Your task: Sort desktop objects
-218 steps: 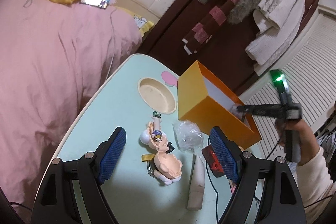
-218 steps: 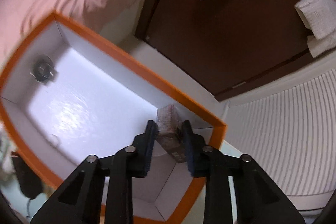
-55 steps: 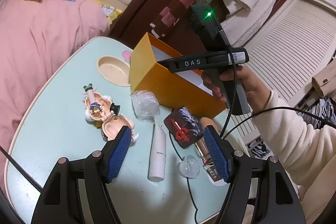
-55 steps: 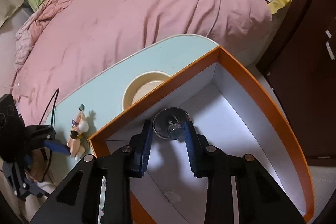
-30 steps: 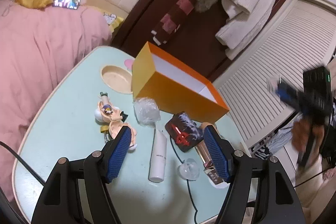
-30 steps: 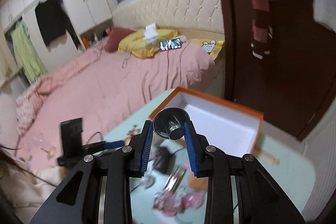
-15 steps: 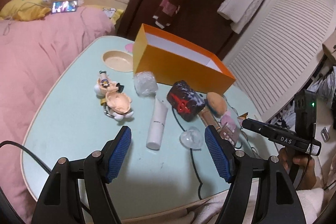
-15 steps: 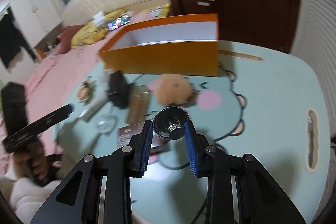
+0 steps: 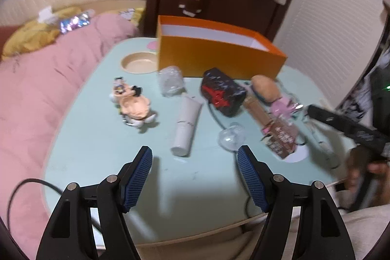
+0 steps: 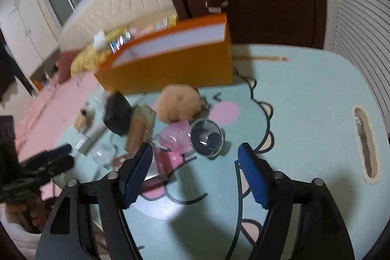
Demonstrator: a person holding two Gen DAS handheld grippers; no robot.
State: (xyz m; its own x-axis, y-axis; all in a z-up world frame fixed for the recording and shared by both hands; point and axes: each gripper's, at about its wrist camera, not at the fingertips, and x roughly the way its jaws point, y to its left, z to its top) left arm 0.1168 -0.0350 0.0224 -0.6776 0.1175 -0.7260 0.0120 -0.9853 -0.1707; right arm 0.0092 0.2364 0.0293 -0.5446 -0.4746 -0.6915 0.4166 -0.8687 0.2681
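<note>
Mint-green table (image 9: 102,162), viewed through my two tongs.

Left tongs (image 9: 195,174): jaws wide apart, nothing between them, hanging over bare tabletop. Going left to right ahead of them: figurine (image 9: 132,105), beyond the left finger; crumpled clear wrap (image 9: 170,82) further off; white tube (image 9: 186,124) lying straight ahead between the fingers; clear dome (image 9: 230,137) just ahead of the right finger; black pouch with red mark (image 9: 221,95) beyond it; brown plush (image 9: 265,89) and a brown carton (image 9: 280,138) off to the right. Orange box (image 9: 214,57) stands open behind all of them, with a round recess (image 9: 139,62) at its left.

Right tongs (image 10: 195,174): jaws opening, pads pressing on nothing. Suction cup (image 10: 207,138) lies on the table just ahead, between the fingers and apart from both, touching a pink item (image 10: 176,135) on its left. The plush sits beyond it, the box further back. A handle slot (image 10: 366,145) lies far right.
</note>
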